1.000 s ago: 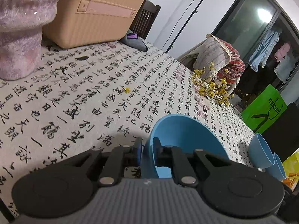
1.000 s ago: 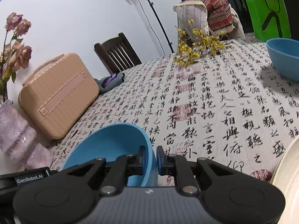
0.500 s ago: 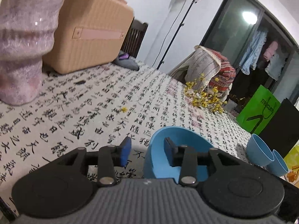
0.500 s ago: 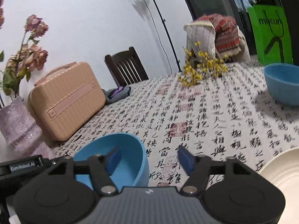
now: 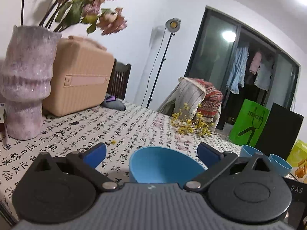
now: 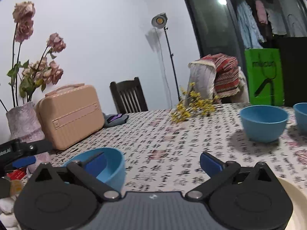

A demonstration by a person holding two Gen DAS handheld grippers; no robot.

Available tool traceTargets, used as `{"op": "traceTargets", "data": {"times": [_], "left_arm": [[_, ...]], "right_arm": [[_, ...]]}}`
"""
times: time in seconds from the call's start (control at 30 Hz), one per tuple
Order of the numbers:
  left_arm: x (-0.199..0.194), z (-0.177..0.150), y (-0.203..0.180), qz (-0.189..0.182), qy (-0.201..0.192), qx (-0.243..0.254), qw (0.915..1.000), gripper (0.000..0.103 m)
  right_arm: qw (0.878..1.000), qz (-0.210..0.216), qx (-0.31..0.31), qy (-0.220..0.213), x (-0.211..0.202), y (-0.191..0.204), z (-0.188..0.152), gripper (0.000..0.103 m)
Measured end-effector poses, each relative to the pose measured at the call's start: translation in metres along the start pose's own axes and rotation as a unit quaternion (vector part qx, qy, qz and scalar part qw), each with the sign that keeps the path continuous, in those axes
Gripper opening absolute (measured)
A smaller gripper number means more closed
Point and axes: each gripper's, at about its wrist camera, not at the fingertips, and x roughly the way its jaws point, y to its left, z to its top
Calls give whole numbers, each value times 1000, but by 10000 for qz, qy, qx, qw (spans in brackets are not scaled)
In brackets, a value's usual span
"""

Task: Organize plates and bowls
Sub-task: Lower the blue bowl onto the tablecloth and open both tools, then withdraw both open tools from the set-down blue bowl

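Note:
A blue bowl [image 5: 165, 164] stands on the calligraphy tablecloth [image 5: 134, 126]. It sits just ahead of my left gripper [image 5: 151, 150], whose jaws are opening wide, neither pad touching the bowl. In the right wrist view the same bowl [image 6: 113, 164] lies at lower left, behind the left pad of my right gripper [image 6: 153, 162]. That gripper's jaws are also opening, with only tablecloth between them. Two more blue bowls [image 6: 263, 122] [image 6: 301, 117] stand farther right. A cream plate [image 6: 293, 201] shows at the bottom right.
A pink vase [image 5: 26, 88] of dried roses and a beige case [image 5: 80, 78] stand at the table's left. Yellow flowers [image 6: 191, 105] lie at the far edge. Behind them are a dark chair [image 6: 128, 95] and a green bag [image 6: 263, 80].
Both grippers were shut on the blue bowl's rim and have let go, their jaws swinging wide. Both have drawn back and risen a little. The bowl stays on the cloth.

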Motion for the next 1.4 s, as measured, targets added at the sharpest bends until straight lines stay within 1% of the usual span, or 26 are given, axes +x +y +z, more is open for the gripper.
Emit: {"op": "traceTargets", "data": {"times": [0.13, 0.23, 0.33, 0.4, 0.5, 0.63, 0.77, 0.87, 1.17, 1.4], "left_arm": [[-12, -9, -14, 17, -172, 230, 9996, 103], [-21, -18, -20, -2, -271, 421, 9987, 103], [-27, -28, -22, 60, -360, 533, 9979, 103], [-26, -32, -21, 121, -253, 485, 9984, 103], [-27, -40, -19, 82, -148, 373, 9992, 103], [-29, -48, -24, 109, -178, 562, 9982, 103], [-30, -51, -28, -36, -161, 615, 9980, 103], [-30, -53, -31, -67, -158, 669, 9976, 103], [-29, -56, -32, -80, -102, 621, 9980, 103], [-26, -56, -37, -120, -67, 638, 9979, 103]], "right_arm": [[9999, -134, -29, -89, -17, -14, -2, 103], [9996, -224, -35, -188, -33, -25, -6, 103], [9989, -368, -74, -281, -47, -35, -9, 103], [9985, -408, -46, -351, -57, -44, -12, 103], [9981, -495, 19, -358, -71, -59, -19, 103], [9966, -757, 89, -317, -84, -78, -27, 103], [9954, -892, 203, -291, -94, -94, -32, 103], [9944, -983, 225, -302, -99, -100, -35, 103], [9921, -1203, 266, -228, -106, -111, -42, 103], [9909, -1288, 344, -193, -110, -119, -44, 103]]}}
